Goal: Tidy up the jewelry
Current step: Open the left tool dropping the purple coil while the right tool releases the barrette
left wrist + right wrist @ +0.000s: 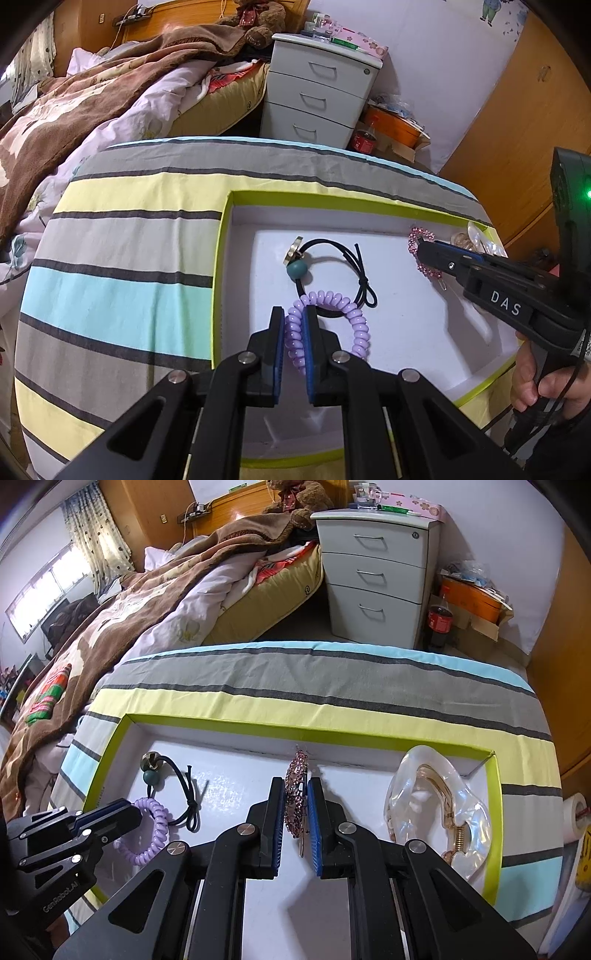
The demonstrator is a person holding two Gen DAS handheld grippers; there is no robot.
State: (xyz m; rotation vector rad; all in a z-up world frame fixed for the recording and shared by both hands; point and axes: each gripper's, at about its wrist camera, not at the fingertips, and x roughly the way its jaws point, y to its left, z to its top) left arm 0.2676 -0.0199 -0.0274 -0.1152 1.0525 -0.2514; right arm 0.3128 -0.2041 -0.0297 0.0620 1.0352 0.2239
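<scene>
A white tray with a lime rim (225,236) (122,734) lies on a striped cloth. My left gripper (294,325) is shut on a purple coil hair tie (354,317), also seen in the right wrist view (155,830). A black elastic with a teal bead (297,268) (149,775) lies just beyond it. My right gripper (296,794) (421,243) is shut on a pink rhinestone hair clip (295,775) (415,236) held on edge at the tray's far side. A pearly claw clip (436,805) lies at the tray's right end.
The striped cloth (122,280) covers the table. Behind are a bed with a brown blanket (74,96), a white drawer unit (317,96), a cola bottle (439,622) and an orange box (472,598). A tape roll (576,812) sits at the right.
</scene>
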